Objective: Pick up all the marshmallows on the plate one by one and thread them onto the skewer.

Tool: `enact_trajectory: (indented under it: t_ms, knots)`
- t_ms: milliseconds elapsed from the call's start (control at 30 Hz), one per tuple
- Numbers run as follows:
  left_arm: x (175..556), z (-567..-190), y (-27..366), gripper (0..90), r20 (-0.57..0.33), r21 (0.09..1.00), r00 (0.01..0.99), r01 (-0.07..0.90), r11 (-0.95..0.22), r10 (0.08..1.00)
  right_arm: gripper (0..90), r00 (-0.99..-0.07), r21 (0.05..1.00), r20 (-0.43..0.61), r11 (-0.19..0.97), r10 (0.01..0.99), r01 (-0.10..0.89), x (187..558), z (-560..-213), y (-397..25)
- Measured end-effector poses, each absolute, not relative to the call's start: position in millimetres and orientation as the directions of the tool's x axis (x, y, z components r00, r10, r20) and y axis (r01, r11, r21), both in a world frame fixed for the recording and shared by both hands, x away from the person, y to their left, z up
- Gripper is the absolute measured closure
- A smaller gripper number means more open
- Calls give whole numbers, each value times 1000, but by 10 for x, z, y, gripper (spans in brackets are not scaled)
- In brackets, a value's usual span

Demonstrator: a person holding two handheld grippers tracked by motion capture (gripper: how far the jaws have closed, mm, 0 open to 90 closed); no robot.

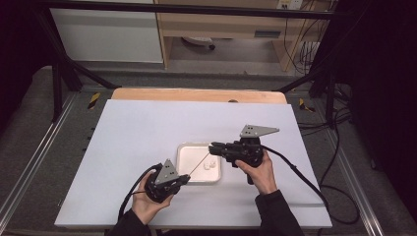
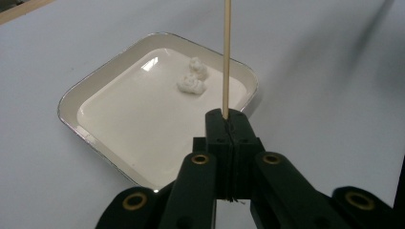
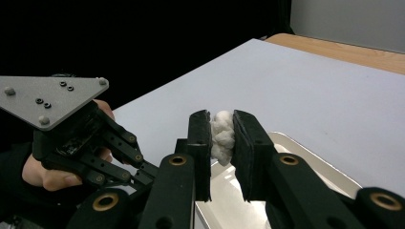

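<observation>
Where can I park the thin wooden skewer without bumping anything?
The white table is bare left of the white square tray and behind it, up to the wooden strip. It is crowded around the tray, where the left gripper and right gripper meet.

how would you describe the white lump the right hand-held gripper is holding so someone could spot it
Start at the white table and find the shallow white tray near its middle. Just above the tray's right side, the right hand-held gripper pinches a white fluffy lump between its black jaws. Unlike the two similar lumps lying in the tray, it is lifted and squeezed.
</observation>
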State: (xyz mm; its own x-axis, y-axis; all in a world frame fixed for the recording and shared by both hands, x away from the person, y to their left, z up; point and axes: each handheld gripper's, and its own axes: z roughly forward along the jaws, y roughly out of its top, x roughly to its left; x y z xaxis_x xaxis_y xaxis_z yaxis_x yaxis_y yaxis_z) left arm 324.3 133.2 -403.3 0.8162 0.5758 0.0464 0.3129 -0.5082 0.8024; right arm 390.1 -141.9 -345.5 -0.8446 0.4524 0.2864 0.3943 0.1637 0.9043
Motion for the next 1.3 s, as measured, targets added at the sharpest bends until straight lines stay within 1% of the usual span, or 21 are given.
enact_trajectory:
  t_ms: [367,800,1067,1300]
  knots:
    - [3226,-4035,1356,893,40,821,804,311,-478,593,796,-840,907,315,118,442,403,3882,-3497,-1359]
    - [3209,-4043,1346,893,68,822,799,295,-488,598,812,-844,908,304,134,442,397,3853,-3525,-1329]
    - [3189,-4048,1333,894,87,827,794,279,-489,601,819,-850,908,316,125,421,399,3836,-3523,-1322]
    - [3185,-4049,1335,894,76,833,793,283,-476,604,823,-849,911,322,108,419,399,3821,-3533,-1304]
